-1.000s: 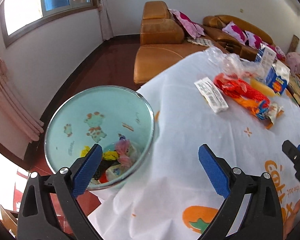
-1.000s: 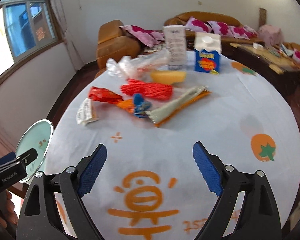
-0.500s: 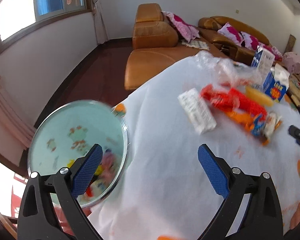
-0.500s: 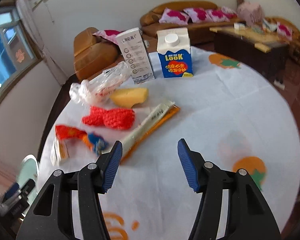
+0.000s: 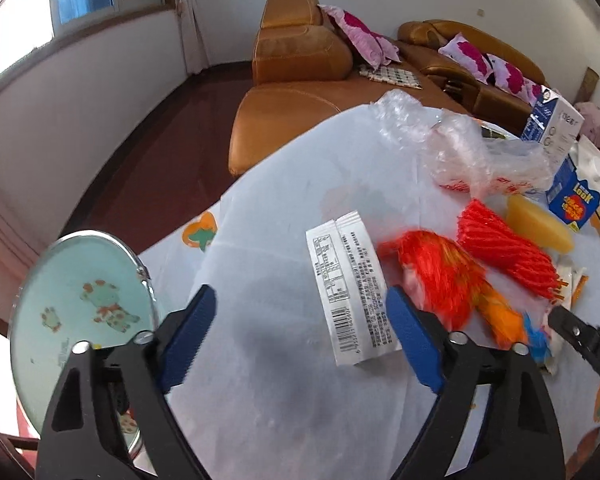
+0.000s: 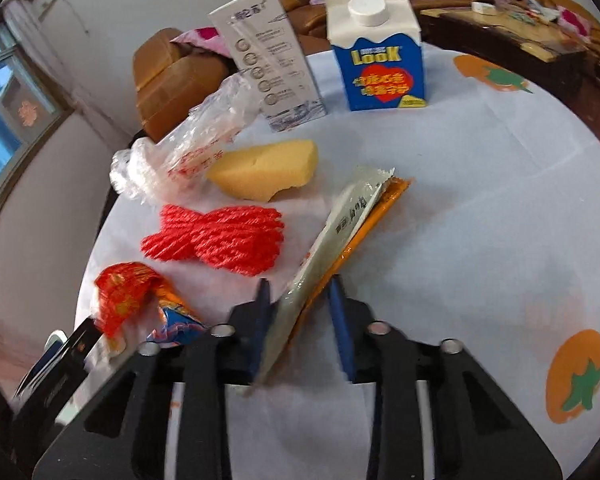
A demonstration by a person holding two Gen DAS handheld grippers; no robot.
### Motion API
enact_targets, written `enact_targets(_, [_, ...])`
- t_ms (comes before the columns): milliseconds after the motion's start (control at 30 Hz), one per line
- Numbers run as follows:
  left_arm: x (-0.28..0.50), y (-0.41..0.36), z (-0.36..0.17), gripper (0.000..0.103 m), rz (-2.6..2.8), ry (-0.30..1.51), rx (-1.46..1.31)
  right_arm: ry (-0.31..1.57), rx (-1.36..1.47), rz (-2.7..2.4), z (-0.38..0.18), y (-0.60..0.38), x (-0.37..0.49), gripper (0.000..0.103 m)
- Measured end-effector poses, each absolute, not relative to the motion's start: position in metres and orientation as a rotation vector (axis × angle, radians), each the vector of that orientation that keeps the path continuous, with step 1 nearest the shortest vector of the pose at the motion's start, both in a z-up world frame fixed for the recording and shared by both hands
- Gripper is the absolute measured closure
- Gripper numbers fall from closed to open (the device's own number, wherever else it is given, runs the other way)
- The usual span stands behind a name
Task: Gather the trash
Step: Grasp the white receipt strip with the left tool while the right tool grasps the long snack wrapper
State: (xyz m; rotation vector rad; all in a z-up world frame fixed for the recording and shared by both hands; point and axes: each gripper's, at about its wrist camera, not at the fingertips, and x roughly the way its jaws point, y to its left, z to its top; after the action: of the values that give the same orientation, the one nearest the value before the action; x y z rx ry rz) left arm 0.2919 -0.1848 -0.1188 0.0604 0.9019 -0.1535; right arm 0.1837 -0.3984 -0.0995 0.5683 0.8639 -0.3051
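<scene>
My left gripper [image 5: 300, 336] is open and empty, low over the white tablecloth, just short of a flat white wrapper [image 5: 350, 290] with a barcode. A crumpled red-orange wrapper [image 5: 440, 280] lies right of it. My right gripper [image 6: 300, 320] has its jaws narrowed around the near end of a long white and orange wrapper [image 6: 348, 232]; I cannot tell if the pads press it. Red foam netting [image 6: 216, 240], a yellow sponge piece [image 6: 264, 174] and a clear plastic bag [image 6: 180, 152] lie beyond. The pale green trash bin [image 5: 80, 316] stands off the table's left edge.
A blue and white LOOK carton [image 6: 380, 52] and a white carton [image 6: 272, 60] stand at the far side of the round table [image 6: 480, 200]. Orange sofas [image 5: 300, 64] sit behind the table. The red-orange wrapper also shows in the right wrist view [image 6: 124, 296].
My left gripper has swung right from over the bin to the white wrapper. My right gripper has moved forward and narrowed its jaws around the long white and orange wrapper.
</scene>
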Motion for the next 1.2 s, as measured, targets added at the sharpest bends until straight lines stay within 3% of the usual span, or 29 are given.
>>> enact_targets(33, [0.294, -0.186, -0.121, 0.034, -0.173, 0.907, 0.056, 0.867, 0.582, -0.281, -0.099, -0.4, 0.182, 0.089])
enact_targets(100, [0.293, -0.187, -0.121, 0.04, -0.192, 0.899, 0.064, 0.857, 0.611, -0.244, -0.096, -0.404, 0.172, 0.093])
enact_targets(233, [0.283, -0.19, -0.117, 0.073, -0.266, 0.881, 0.08, 0.781, 0.603, -0.238, -0.077, -0.41, 0.148, 0.095])
enact_targets(267, [0.28, -0.191, -0.116, 0.076, -0.274, 0.876, 0.087, 0.761, 0.597, -0.238, -0.071, -0.411, 0.141, 0.095])
enact_targets(767, [0.208, -0.147, -0.093, 0.077, -0.356, 0.841, 0.018, 0.721, 0.386, -0.308, -0.052, -0.398, 0.07, 0.095])
enact_targets(800, [0.211, -0.147, -0.092, 0.073, -0.34, 0.839, 0.016, 0.722, 0.38, -0.305, -0.052, -0.396, 0.068, 0.095])
enact_targets(900, [0.227, -0.152, -0.088, 0.047, -0.303, 0.826, 0.009, 0.729, 0.368, -0.313, -0.054, -0.394, 0.066, 0.095])
enact_targets(1033, [0.264, -0.18, -0.09, 0.036, -0.281, 0.832, 0.039, 0.733, 0.344, -0.356, -0.054, -0.404, 0.057, 0.095])
enact_targets(1167, [0.293, -0.205, -0.115, 0.043, -0.255, 0.892, 0.056, 0.747, 0.354, -0.407, -0.059, -0.424, 0.045, 0.095])
enact_targets(1200, [0.297, -0.209, -0.122, 0.057, -0.272, 0.917, 0.052, 0.751, 0.358, -0.419, -0.06, -0.429, 0.041, 0.095])
